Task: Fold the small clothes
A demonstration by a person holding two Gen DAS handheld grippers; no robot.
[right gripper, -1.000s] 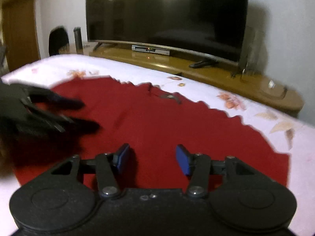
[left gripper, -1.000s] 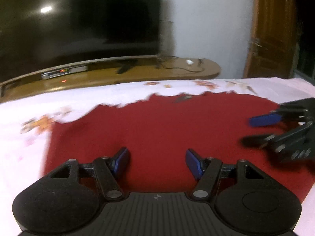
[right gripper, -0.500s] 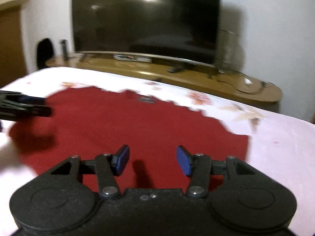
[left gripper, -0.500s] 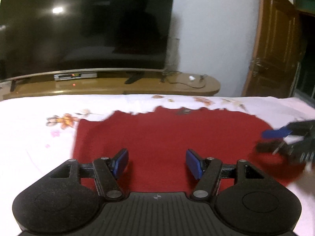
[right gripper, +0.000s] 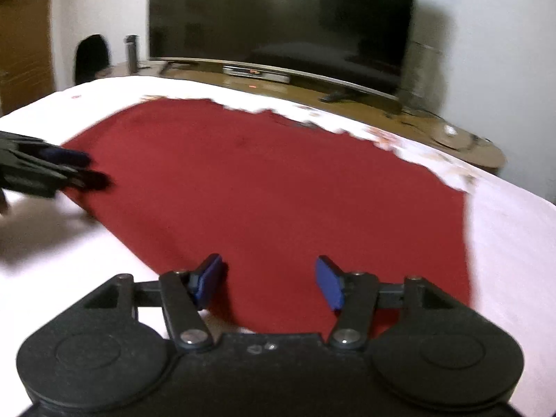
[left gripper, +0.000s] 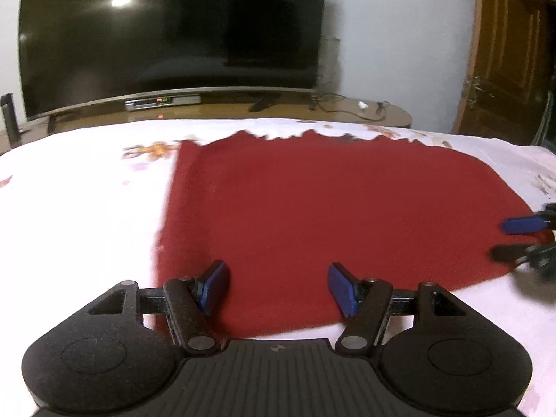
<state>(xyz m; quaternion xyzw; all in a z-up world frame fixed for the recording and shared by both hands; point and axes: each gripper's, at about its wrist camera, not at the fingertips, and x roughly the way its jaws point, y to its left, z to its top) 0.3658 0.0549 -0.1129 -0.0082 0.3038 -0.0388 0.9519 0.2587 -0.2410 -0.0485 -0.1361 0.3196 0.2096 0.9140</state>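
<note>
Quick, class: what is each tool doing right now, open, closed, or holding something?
Left tool: open, holding nothing, above the near edge of the red cloth.
Right tool: open, its jaws have just been opening, nothing gripped, over the same cloth.

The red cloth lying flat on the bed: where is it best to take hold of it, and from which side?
Probably the near hem of the red cloth, one corner per gripper, coming from the near side. It lies flat, and the open left gripper and right gripper already straddle that edge.

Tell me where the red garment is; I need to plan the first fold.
The red garment lies spread flat on the white floral sheet, in front of the television, filling the middle of both wrist views.
</note>
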